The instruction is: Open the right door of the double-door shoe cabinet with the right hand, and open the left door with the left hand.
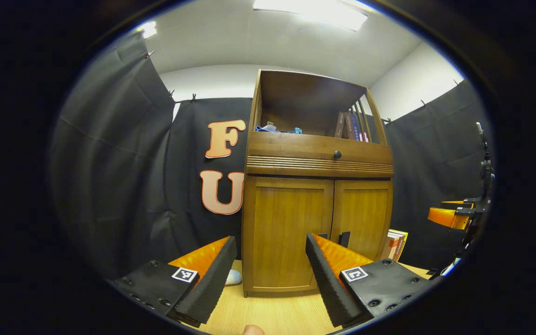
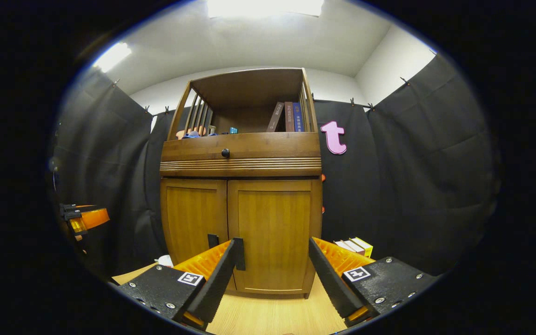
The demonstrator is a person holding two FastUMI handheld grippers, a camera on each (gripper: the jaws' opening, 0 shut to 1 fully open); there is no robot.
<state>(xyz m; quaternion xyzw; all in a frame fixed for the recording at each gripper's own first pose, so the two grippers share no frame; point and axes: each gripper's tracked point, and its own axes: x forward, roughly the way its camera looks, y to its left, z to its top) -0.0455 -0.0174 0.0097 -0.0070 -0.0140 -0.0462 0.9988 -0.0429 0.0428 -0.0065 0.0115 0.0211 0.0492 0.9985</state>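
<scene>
Ahead on the floor: cabinet point(image 2: 240, 204), right door point(image 2: 275, 232) and left door point(image 1: 279, 232) both closed, handles untouched. Left tongs point(image 1: 271, 265) and right tongs point(image 2: 275, 267) spread apart, empty, short of doors. Nothing opened yet.

A shoe cabinet point(image 2: 241, 195) stands on the floor point(image 2: 268, 316) against the curtained wall, books point(image 2: 288, 117) on its open top shelf, more books point(image 2: 354, 245) stacked beside its right side.

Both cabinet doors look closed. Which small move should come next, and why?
Probably move the right gripper forward to the dark handle near the doors' meeting edges. Both the right door and left door are shut, both grippers are open and apart from the cabinet, and the right door goes first.
</scene>
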